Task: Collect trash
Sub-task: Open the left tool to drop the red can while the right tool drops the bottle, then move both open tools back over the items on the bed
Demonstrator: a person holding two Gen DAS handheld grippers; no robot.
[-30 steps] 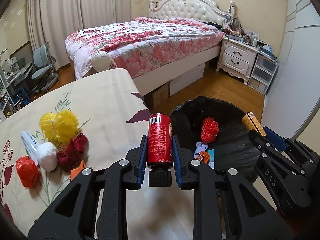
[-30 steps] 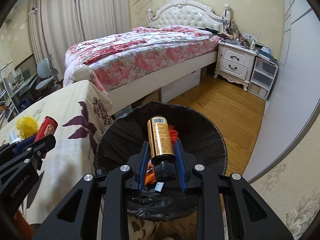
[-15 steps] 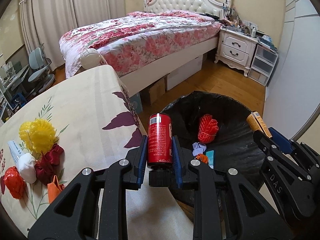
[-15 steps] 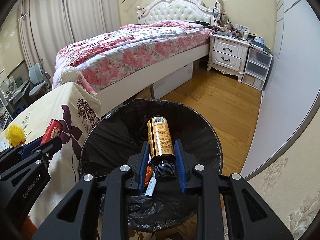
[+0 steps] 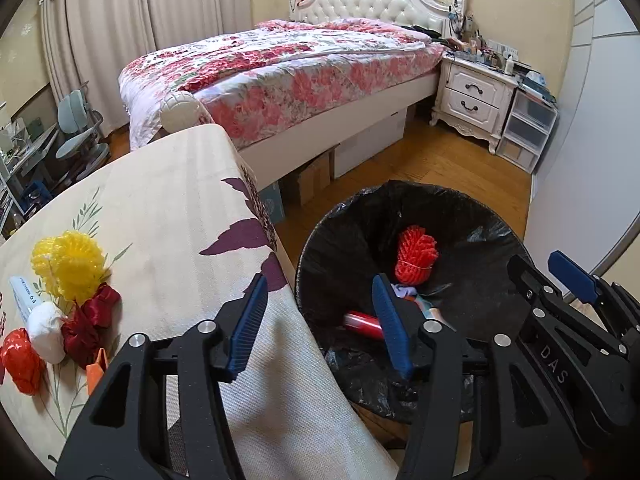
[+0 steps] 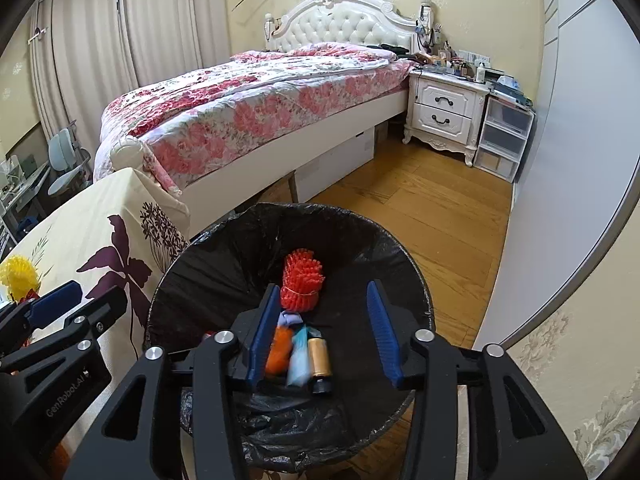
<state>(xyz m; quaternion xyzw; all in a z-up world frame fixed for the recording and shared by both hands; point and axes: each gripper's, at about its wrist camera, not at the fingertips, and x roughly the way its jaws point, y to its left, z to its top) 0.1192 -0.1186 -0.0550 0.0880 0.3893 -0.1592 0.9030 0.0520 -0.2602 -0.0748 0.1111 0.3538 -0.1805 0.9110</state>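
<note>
bedroom bin holds bottle; both hand-held grippers gape.

A black bin liner holds a red net ball, a red can, a gold-brown bottle with a black cap, and orange and pale blue scraps. The cream tablecloth carries dark purple flower prints and green leaf sprigs; on it lie a yellow net ball, a white wad, dark red cloth and a red wad. Both black grippers wear blue finger pads. The bedspread is pink-and-red floral, the headboard white.
</note>
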